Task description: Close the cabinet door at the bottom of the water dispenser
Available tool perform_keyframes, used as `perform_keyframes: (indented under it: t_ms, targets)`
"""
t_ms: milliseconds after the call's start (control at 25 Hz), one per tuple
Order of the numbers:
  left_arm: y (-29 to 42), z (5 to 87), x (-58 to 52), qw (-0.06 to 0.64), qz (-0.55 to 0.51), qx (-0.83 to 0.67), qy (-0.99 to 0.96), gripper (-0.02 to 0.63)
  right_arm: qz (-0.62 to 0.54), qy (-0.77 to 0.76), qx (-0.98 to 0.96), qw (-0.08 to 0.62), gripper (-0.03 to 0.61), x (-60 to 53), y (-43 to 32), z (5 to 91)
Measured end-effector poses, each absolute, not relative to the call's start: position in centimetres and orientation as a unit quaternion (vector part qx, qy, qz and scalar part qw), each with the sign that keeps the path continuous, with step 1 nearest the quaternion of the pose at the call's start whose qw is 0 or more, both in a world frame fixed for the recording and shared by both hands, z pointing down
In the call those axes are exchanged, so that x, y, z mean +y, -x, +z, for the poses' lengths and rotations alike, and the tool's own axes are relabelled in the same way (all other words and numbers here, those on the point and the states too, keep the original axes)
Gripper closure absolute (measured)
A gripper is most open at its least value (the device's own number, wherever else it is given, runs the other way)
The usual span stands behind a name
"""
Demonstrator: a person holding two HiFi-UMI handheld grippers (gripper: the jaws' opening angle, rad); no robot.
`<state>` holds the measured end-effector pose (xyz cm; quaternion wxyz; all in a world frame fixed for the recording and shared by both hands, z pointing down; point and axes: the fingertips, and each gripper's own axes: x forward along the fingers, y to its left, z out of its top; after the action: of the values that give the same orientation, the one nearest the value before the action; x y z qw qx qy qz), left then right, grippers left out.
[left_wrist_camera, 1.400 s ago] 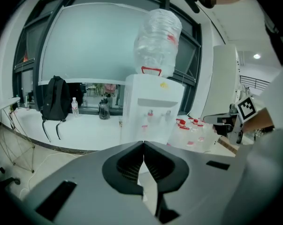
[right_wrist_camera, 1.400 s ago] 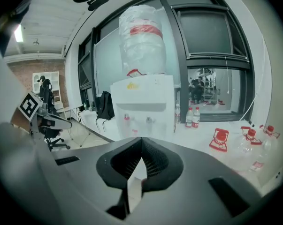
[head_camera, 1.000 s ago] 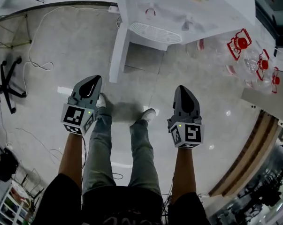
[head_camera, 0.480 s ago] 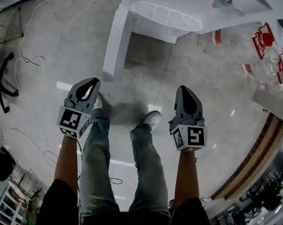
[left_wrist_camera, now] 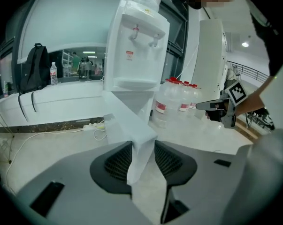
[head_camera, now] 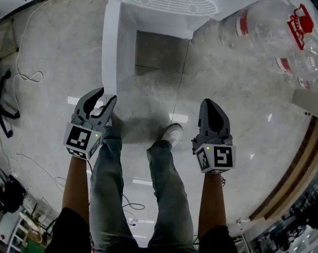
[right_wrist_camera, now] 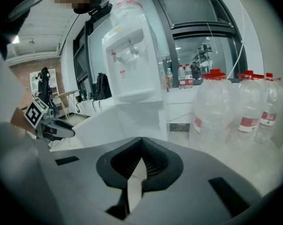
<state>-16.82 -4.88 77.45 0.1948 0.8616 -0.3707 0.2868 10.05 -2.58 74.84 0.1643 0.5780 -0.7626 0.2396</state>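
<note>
The white water dispenser (head_camera: 164,4) stands ahead with its bottom cabinet door (head_camera: 111,46) swung out toward me, the dark cabinet opening (head_camera: 161,49) beside it. My left gripper (head_camera: 106,95) is at the door's free edge with its jaws opening. In the left gripper view the door (left_wrist_camera: 132,125) shows edge-on between the spread fingers of my left gripper (left_wrist_camera: 142,143); I cannot tell whether the pads touch it. My right gripper (head_camera: 209,103) hangs to the right over the floor, shut and holding nothing, its tips meeting (right_wrist_camera: 141,153).
Several empty water bottles (head_camera: 269,20) stand right of the dispenser. A cable (head_camera: 21,62) trails over the floor at the left, near an office chair (head_camera: 0,99). The person's legs and shoes (head_camera: 172,133) are between the grippers. A power strip (left_wrist_camera: 92,124) lies by the wall.
Both grippers have sunk toward the floor and the dispenser's base looms larger. The left gripper's jaws, shut before, now stand apart at the door's edge. The right gripper stays shut.
</note>
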Motion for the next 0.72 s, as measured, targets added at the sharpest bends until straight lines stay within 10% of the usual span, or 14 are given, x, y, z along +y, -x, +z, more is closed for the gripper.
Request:
perform_keyframes:
  t_ms: [720]
  targets:
    - [-3.7,77.7,-9.8,0.094,0.25,-0.24,-0.933,0.459,0.268,-0.663,-0.684,0.145,0.566,1.1,-22.5,79.1]
